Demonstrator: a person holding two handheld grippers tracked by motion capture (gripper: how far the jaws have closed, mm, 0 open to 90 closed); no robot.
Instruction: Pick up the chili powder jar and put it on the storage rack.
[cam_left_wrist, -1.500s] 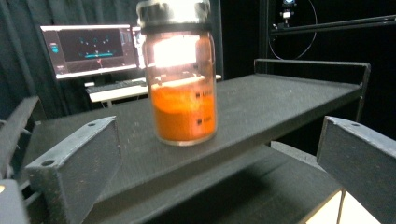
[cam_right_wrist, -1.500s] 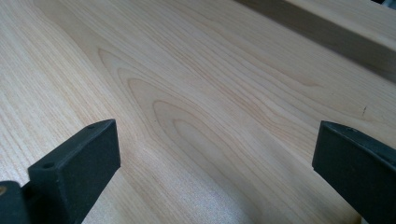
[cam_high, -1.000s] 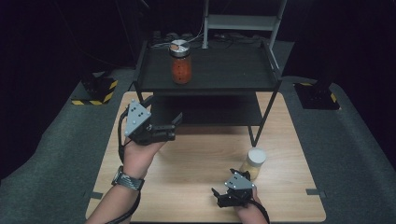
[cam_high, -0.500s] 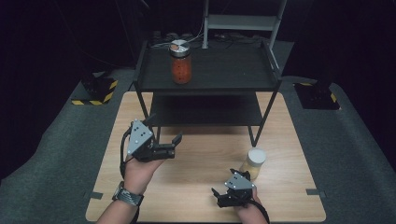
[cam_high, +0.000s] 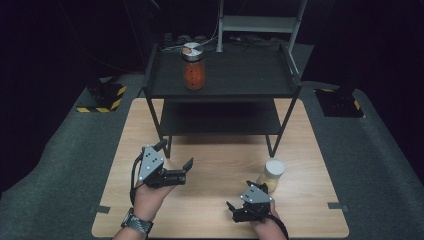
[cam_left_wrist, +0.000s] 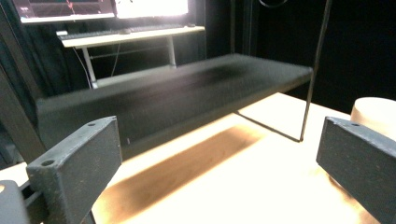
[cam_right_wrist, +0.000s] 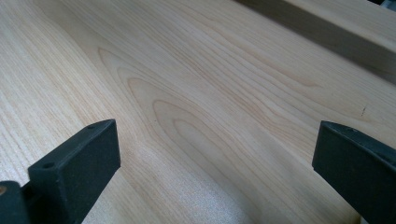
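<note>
- The left hand-held gripper (cam_high: 176, 169) has drawn back from the shelf unit toward the near edge of the tabletop (cam_high: 220, 165) over the last second, sitting lower in the high view than before; its jaws stand wide apart and hold nothing.
- The red jar (cam_high: 193, 67) with its metal lid stands on the top shelf (cam_high: 240, 75), where it also stood a second ago, so I judge that placement is done and the left hand is clearing away.
- The right hand-held gripper (cam_high: 239, 209) has not moved; it rests at the near edge, jaws wide and empty over bare wood in the right gripper view.
- The pale jar (cam_high: 271, 174) with a cream lid stands on the tabletop just beside the right gripper, and it looks like the next thing to shelve.
- In the left gripper view a pale rounded shape (cam_left_wrist: 373, 111) behind the far jaw is probably that jar, though blur makes it hard to confirm.
- The surface is light wood grain, the 2-tier shelf unit black metal, and the room dark, with grey carpet (cam_high: 65, 165) around and striped floor markers (cam_high: 102, 95) at the side.
</note>
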